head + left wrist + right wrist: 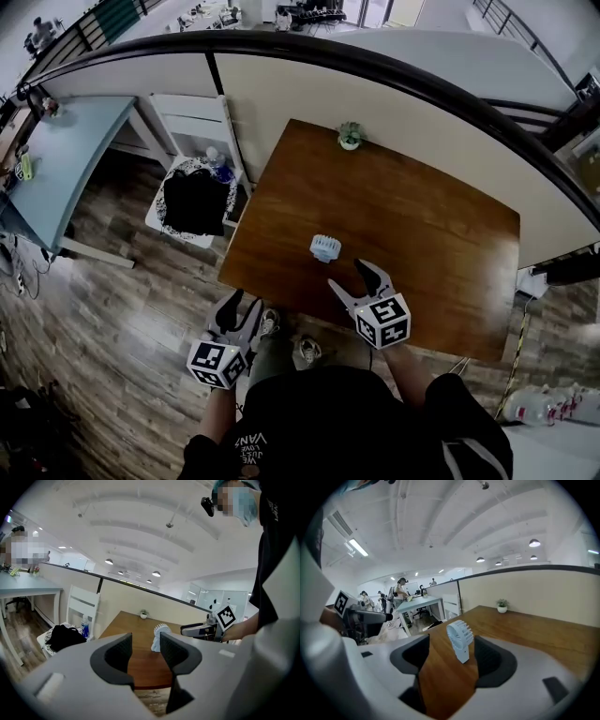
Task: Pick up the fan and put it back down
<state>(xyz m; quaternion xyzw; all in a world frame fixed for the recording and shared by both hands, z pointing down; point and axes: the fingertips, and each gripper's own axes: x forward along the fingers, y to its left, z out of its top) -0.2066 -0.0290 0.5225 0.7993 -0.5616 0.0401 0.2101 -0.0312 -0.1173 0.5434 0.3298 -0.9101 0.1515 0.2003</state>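
1. nearest: the person's dark shirt (328, 422) fills the bottom of the head view, with both marker cubes just ahead of it.
2. right gripper (349, 275) is over the near edge of the wooden table (431, 225), tilted a little downward and aimed at the fan (325, 247). jaws stand wide apart and touch nothing.
3. in the right gripper view the fan (460, 641) sits framed in the gap but a little ahead of the pads.
4. left gripper (242, 305) hangs off the table's near left corner, over the floor and nearly level. jaws are apart and empty; its own view only sights the fan (156, 637) far off through the gap.
5. the fan stands upright near the table's near left part, well apart from the potted plant (350, 137) at the far edge.
6. handling, my read: small pale plastic, so light and stiff. round grilled head on a short stem, so top-heavy and easily tipped by a nudge. the smooth shell may slip.
7. best hold: the stem below the head, pads square on its sides, not on the thin grille.
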